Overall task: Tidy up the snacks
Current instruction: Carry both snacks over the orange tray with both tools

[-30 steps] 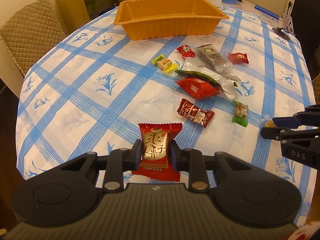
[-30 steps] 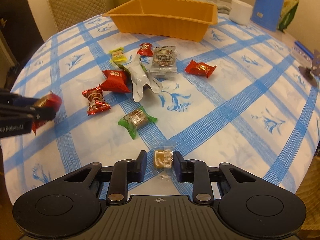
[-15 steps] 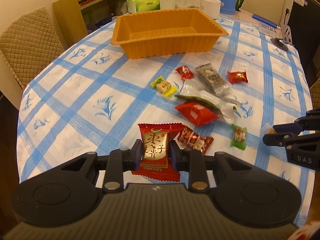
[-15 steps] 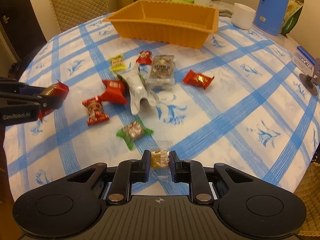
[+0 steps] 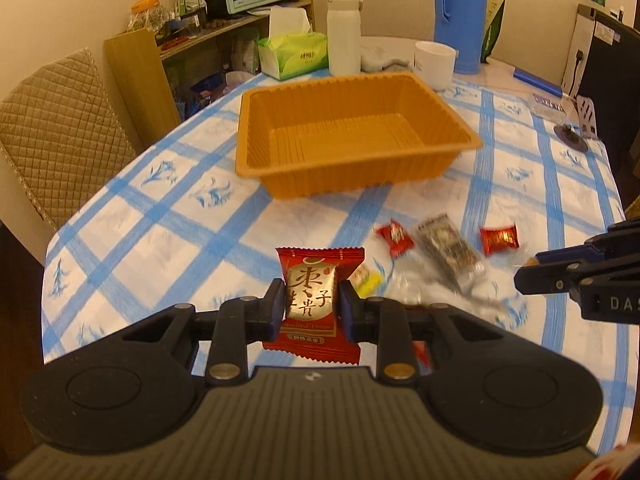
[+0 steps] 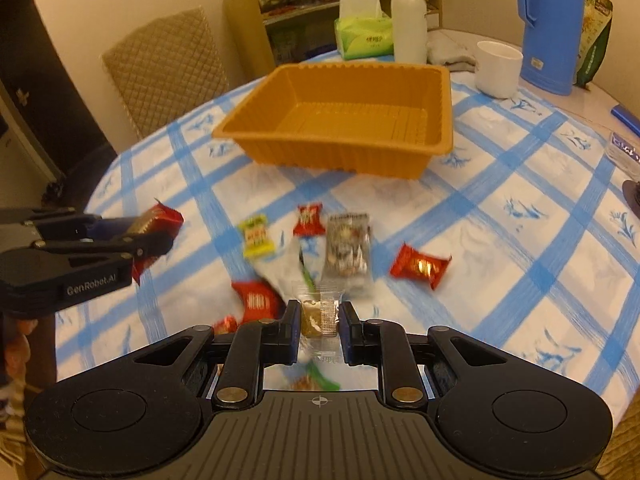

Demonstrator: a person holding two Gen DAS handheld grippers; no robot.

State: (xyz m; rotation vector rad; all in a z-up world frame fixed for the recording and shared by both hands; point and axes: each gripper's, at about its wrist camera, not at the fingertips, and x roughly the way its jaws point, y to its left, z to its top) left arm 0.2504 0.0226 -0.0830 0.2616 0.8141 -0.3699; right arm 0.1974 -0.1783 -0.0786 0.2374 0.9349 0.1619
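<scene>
My left gripper (image 5: pixel 311 304) is shut on a red and gold snack packet (image 5: pixel 316 280), held above the blue-checked tablecloth. It shows again at the left of the right wrist view, the left gripper (image 6: pixel 156 236) with the red packet (image 6: pixel 160 218) in its tips. My right gripper (image 6: pixel 319 316) is shut on a small clear-wrapped brown candy (image 6: pixel 318 312); its tip shows at the right edge of the left wrist view as the right gripper (image 5: pixel 528 270). An empty orange tray (image 5: pixel 256 148) (image 6: pixel 440 120) stands farther back. Several loose snacks lie between, among them a red candy (image 6: pixel 420 266), a silver packet (image 6: pixel 346 252) and a yellow-green candy (image 6: pixel 256 236).
Behind the tray stand a white bottle (image 5: pixel 343 32), a green tissue box (image 5: pixel 294 54), a white cup (image 5: pixel 434 64) and a blue jug (image 5: pixel 460 12). A quilted chair (image 5: pixel 56 140) is at the table's left edge. A person's hand (image 6: pixel 16 344) shows at lower left.
Both grippers have risen off the table and moved toward the tray, each keeping its snack. The right gripper closed tighter on the clear-wrapped candy. The loose snacks now lie closer below.
</scene>
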